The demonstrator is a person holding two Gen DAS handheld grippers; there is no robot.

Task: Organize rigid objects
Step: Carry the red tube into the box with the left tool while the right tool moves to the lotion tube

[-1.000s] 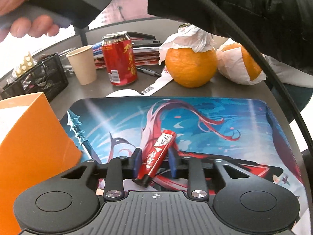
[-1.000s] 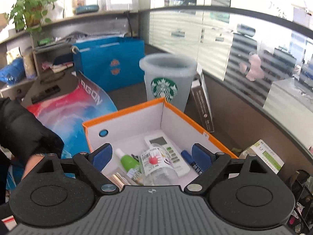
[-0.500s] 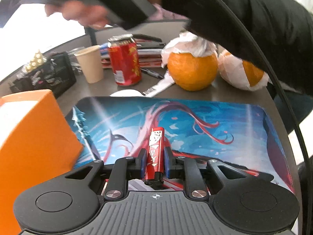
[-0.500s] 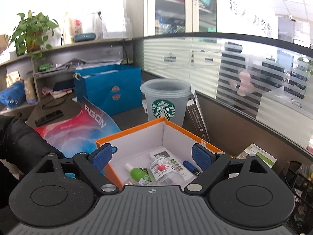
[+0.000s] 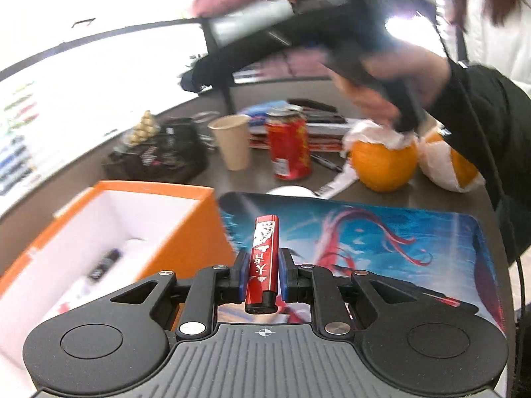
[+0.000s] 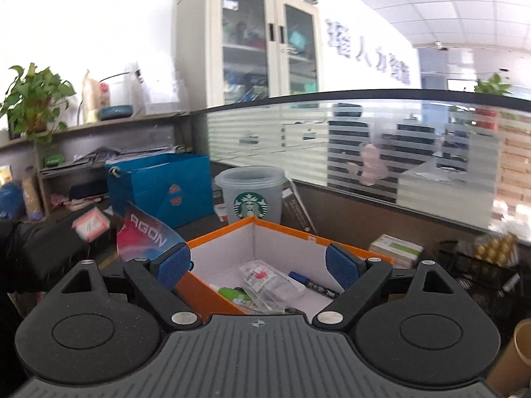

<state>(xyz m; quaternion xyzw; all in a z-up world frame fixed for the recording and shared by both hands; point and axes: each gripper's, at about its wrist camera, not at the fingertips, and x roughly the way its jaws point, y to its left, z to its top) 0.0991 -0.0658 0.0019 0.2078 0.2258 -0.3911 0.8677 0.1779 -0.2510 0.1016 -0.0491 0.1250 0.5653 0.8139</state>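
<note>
My left gripper is shut on a red lighter and holds it lifted above the printed mat, just right of the orange box. The box also shows in the right wrist view, holding a clear bottle, a green-capped tube, a blue marker and other small items. My right gripper is open and empty, raised above the near side of the box. It appears blurred in the left wrist view.
Behind the mat stand a red can, a paper cup, two wrapped oranges, a black mesh basket and stacked books. Beyond the box are a Starbucks cup and a blue bag.
My left gripper closed on the lighter, lifted it off the mat and swung left toward the orange box. My right gripper rose and pulled back from the box, staying open.
</note>
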